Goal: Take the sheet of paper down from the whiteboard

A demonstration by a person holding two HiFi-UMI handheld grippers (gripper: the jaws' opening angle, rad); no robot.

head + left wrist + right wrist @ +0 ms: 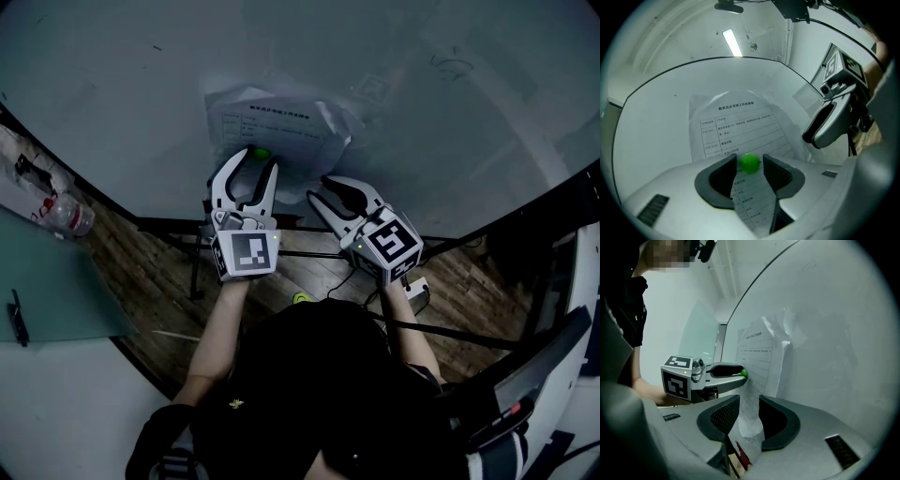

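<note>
A printed sheet of paper (272, 127) hangs creased on the whiteboard (422, 94), pinned by a small green magnet (260, 153). My left gripper (253, 165) points at the board with its jaws on either side of the magnet (750, 162); a sliver of gap shows on each side, so it is open. My right gripper (324, 188) sits just to the right at the sheet's lower edge. In the right gripper view its jaws (750, 405) stand apart, with the paper's crumpled lower corner (751, 423) hanging between them, not pinched.
A plastic water bottle (66, 217) lies at the left by a pale green panel (47, 291). Below the board run a dark stand bar (309, 253) and cables over the wooden floor (169, 281). A dark chair edge (534, 375) is at the lower right.
</note>
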